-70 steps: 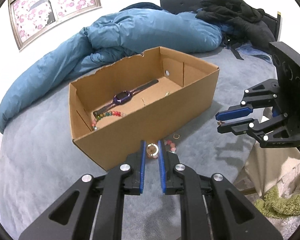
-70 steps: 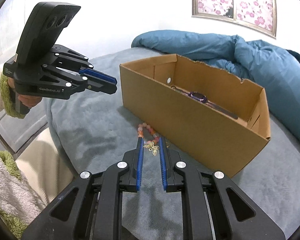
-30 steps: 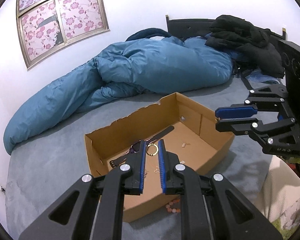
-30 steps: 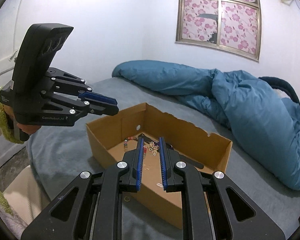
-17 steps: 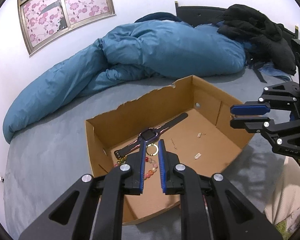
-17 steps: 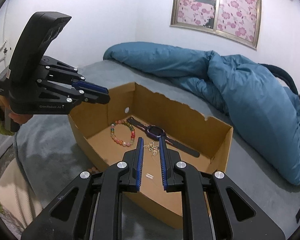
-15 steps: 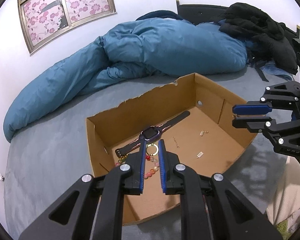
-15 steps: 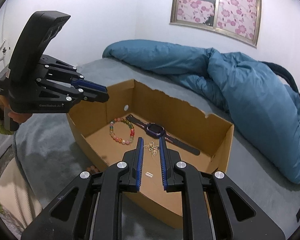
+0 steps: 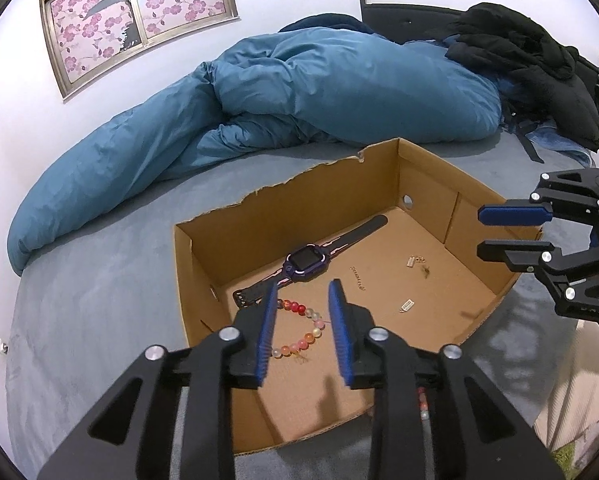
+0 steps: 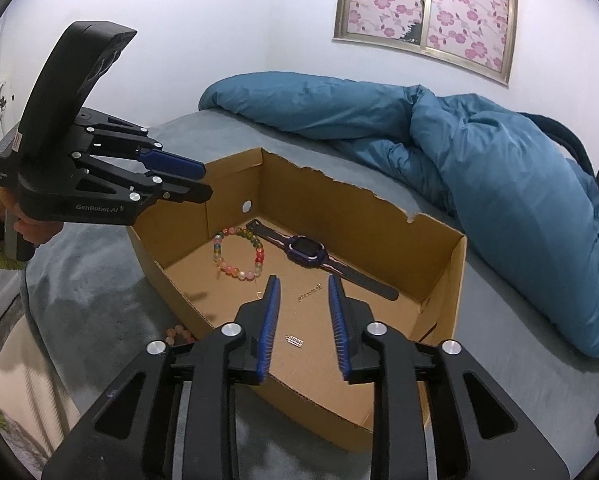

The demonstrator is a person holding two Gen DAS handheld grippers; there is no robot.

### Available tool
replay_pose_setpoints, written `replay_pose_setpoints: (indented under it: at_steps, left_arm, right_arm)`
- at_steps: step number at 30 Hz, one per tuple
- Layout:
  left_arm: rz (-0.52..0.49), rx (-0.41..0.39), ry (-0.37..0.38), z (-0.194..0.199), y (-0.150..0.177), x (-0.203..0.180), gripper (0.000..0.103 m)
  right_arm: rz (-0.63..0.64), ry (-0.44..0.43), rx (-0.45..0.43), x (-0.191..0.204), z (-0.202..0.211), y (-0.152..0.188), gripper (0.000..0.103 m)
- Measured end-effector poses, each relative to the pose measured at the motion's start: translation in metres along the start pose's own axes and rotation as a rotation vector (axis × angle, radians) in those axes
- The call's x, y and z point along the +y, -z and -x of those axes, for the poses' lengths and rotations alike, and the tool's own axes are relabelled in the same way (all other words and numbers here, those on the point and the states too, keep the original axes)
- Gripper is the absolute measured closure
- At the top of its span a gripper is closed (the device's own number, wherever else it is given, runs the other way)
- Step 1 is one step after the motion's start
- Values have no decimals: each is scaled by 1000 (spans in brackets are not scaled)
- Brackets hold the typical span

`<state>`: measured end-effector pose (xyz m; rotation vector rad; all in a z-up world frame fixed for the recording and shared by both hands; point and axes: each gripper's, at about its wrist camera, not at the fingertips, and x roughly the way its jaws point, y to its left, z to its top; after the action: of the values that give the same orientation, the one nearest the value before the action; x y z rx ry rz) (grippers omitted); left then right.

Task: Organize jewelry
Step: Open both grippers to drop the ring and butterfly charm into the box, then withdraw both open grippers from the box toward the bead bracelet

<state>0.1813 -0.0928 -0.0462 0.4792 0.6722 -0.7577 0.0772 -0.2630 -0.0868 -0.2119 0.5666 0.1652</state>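
Observation:
An open cardboard box (image 9: 279, 220) sits on the grey bed and holds a purple watch (image 9: 305, 260), a coloured bead bracelet (image 9: 299, 332), a thin chain (image 9: 357, 274), a small gold charm (image 9: 425, 270) and a tiny clasp (image 9: 406, 305). My left gripper (image 9: 304, 286) hangs over the box's near end, jaws opening, nothing between them. My right gripper (image 10: 303, 282) hovers over the box (image 10: 339, 208) floor, jaws also opening and empty, above the chain (image 10: 310, 292) and clasp (image 10: 294, 340). Each gripper appears in the other's view, the right gripper (image 9: 481, 231) and the left gripper (image 10: 205, 180).
A second string of beads (image 10: 179, 334) lies on the bed outside the box's near wall. A rumpled blue duvet (image 9: 299, 92) fills the bed behind the box. Dark clothes (image 9: 539, 64) are piled by the headboard. The bed edge drops off beside the person's hand (image 10: 27, 232).
Both grippers came over the box and sank a little. The gold ring has left the left jaws and the butterfly charm the right jaws. Both pairs of jaws now stand apart.

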Motion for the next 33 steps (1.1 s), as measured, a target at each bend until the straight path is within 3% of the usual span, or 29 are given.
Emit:
replay_pose_setpoints:
  at_steps: [7,18,33]
  left_arm:
    - [3,-6,-10,5,3,0,68]
    - [13,-26,-17,18,5,-1,63]
    - [36,-54,-18,51,17,-8,62]
  right_arm:
    - [-4,-2,-16,-1,4,-1,71]
    - [-13,-4,-52,0,16,-5,60]
    - [-19,-27,-90,10,33,-6,59]
